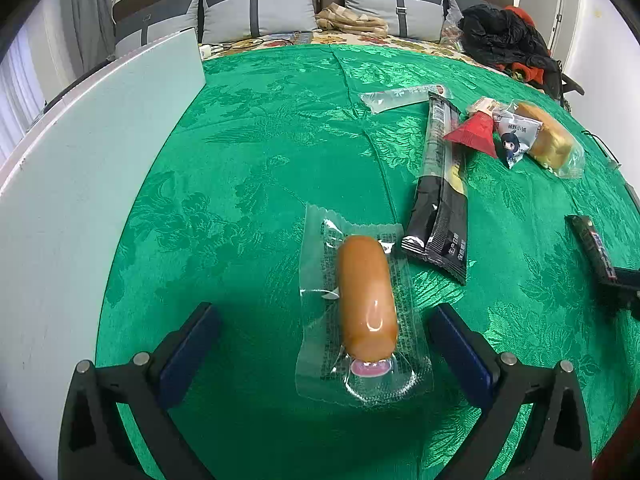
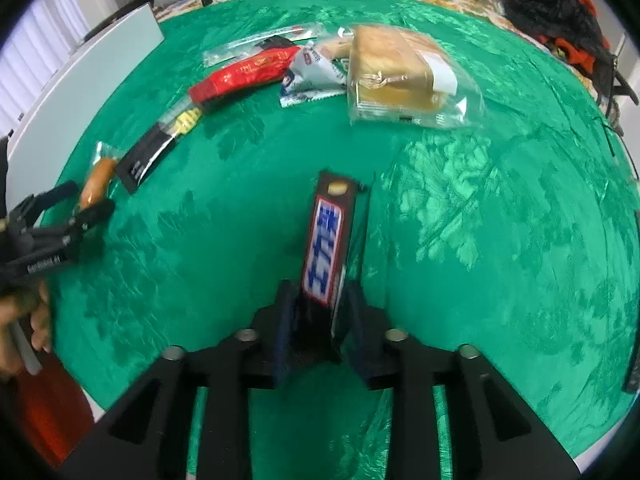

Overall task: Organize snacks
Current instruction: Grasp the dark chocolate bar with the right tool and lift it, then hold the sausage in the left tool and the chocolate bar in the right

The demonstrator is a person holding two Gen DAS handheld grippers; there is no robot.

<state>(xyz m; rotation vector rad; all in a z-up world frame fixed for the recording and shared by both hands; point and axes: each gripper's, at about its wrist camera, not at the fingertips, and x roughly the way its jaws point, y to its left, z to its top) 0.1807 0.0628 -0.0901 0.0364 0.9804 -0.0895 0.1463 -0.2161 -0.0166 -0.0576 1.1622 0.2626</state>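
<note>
Two grippers work over the green-clothed surface (image 1: 260,140); your left gripper (image 1: 324,336) stands released, fingers wide on either side of the wrapped sausage (image 1: 366,296), which lies flat on the cloth; your right gripper (image 2: 320,320) grasps the chocolate bar (image 2: 328,248) by its near end; lift it level toward the snack cluster beside the bagged bread (image 2: 400,76).
</note>
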